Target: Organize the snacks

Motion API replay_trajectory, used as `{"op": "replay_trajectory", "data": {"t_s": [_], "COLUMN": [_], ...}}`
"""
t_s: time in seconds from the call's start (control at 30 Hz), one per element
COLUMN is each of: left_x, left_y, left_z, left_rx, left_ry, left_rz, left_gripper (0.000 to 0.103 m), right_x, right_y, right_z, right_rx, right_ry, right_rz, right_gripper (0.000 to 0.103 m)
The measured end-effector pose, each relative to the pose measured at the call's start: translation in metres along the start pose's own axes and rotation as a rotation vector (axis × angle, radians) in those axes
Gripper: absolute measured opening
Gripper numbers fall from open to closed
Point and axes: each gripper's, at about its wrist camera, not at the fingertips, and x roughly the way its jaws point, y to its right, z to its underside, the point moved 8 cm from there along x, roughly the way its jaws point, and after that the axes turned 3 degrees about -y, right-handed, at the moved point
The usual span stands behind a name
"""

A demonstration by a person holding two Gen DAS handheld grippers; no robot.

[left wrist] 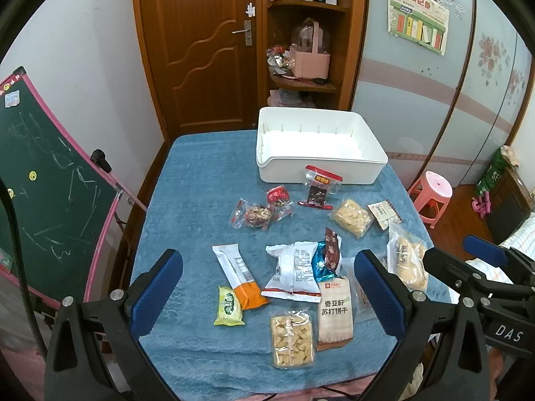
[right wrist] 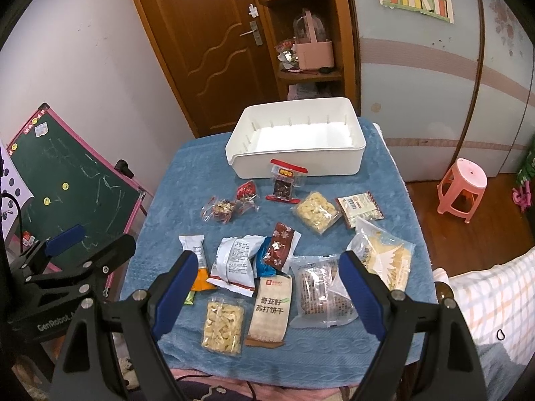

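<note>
Both grippers, left [left wrist: 267,297] and right [right wrist: 267,294], hold their fingers wide, holding nothing. Snack packs [left wrist: 294,337] lie just ahead on the desk [left wrist: 187,200]. Far behind them, the white bin [left wrist: 321,167] is empty.

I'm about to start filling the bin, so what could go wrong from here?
1. The blue foil packet and white packet overlap; gripping one could drag the other.
2. The red-topped packet leans on the white bin and may slide if the bin is nudged.
3. Both open grippers, left and right, hover close together and could collide.
</note>
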Motion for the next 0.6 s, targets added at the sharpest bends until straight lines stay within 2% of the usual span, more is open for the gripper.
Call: {"op": "replay_trajectory", "data": {"t_s": [0.27,0.6], "left_x": [-0.0059,-0.0074], "left_y": [0.0001,-0.003], "left_z": [-0.0001,0.0026], "left_rx": [-0.003,-0.017], "left_ry": [0.015,-0.017], "left_rz": [-0.002,0.037], "left_gripper": [0.102,0.102], "right_x": [-0.0004,-0.0017], "right_y": [-0.003,-0.008], "right_z": [-0.0007,-0.0028], "right_rx": [-0.003,-0.004], "right_ry": [-0.002,-0.002], "right_rz": [-0.009,-0.023], "right_gripper": [0.087,0.087]}}
